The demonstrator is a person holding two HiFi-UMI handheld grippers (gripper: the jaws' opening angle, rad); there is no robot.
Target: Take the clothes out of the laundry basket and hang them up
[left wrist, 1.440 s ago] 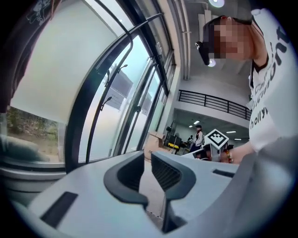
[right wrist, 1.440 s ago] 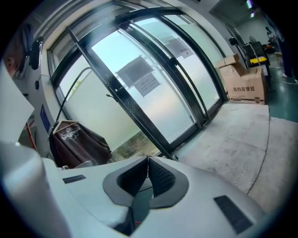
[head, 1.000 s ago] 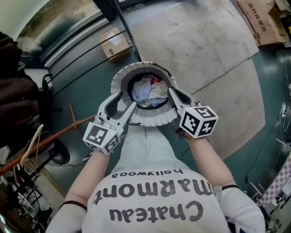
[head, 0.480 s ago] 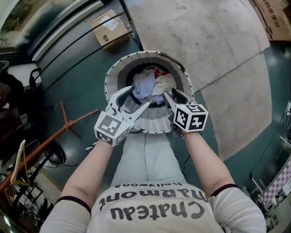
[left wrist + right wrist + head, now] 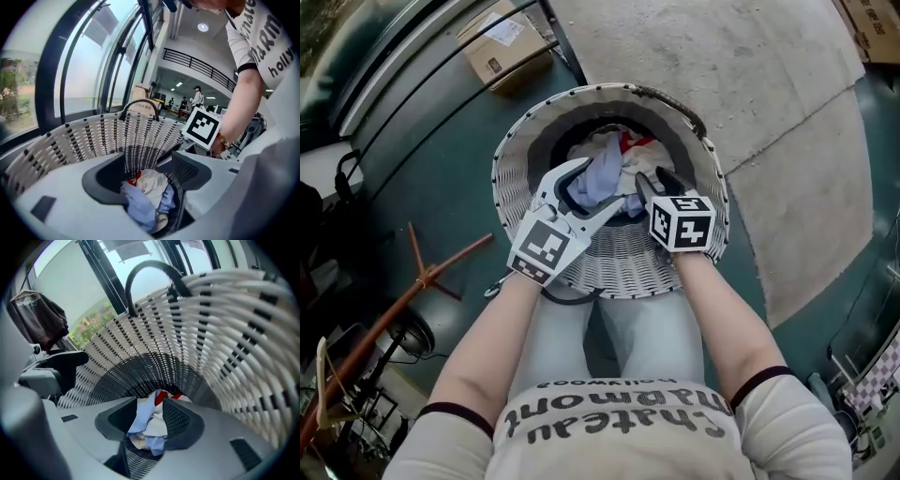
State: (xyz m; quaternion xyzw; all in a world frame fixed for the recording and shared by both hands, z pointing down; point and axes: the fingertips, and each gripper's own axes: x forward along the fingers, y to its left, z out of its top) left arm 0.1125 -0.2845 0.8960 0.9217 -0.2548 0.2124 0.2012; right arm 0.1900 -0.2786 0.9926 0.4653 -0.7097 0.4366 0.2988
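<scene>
White-and-black woven basket (image 5: pixel 619 267) holds pale blue, cream and seemingly red clothes (image 5: pixel 609 155).

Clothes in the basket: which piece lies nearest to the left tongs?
The light blue garment: it lies foremost, just ahead of the left tongs; the white piece and the red piece lie behind it.

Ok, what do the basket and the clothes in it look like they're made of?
Basket: looks like woven plastic or rattan strips, matte white with black flecks; the weave shows, which material doesn't. Clothes: soft thin fabric, possibly cotton, matte; they lie crumpled in folds.
</scene>
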